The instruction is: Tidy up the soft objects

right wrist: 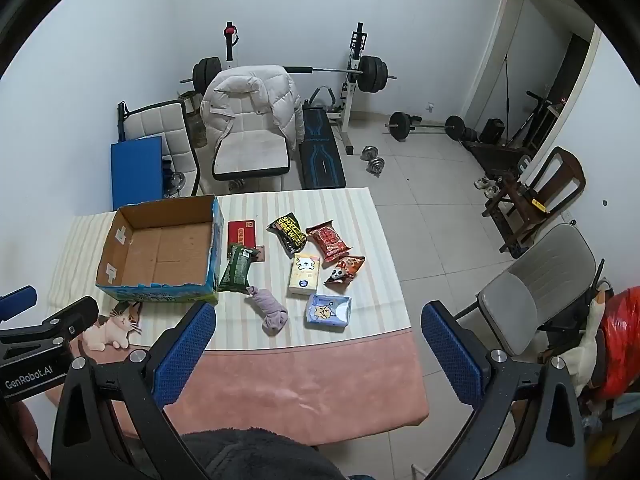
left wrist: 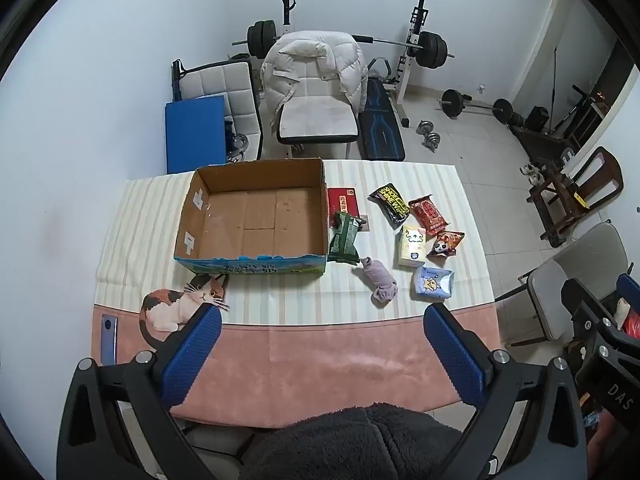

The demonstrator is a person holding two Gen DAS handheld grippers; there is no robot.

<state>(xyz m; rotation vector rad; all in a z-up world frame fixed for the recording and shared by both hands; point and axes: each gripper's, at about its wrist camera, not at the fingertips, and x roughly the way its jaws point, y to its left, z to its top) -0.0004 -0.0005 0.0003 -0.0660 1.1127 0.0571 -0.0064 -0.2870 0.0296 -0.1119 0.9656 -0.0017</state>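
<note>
Both claws spread wide and empty, low in frame, short of the table.

Rolled lilac cloth [right wrist: 271, 311] lying centre frame, just above right gripper [right wrist: 318, 342], long axis slanting upper left to lower right; open cardboard box [left wrist: 192, 216] upper left of left gripper [left wrist: 322, 338]. Right claw likely nearer.

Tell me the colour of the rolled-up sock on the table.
Pale purple-grey; the sock shows best in the right wrist view.
</note>
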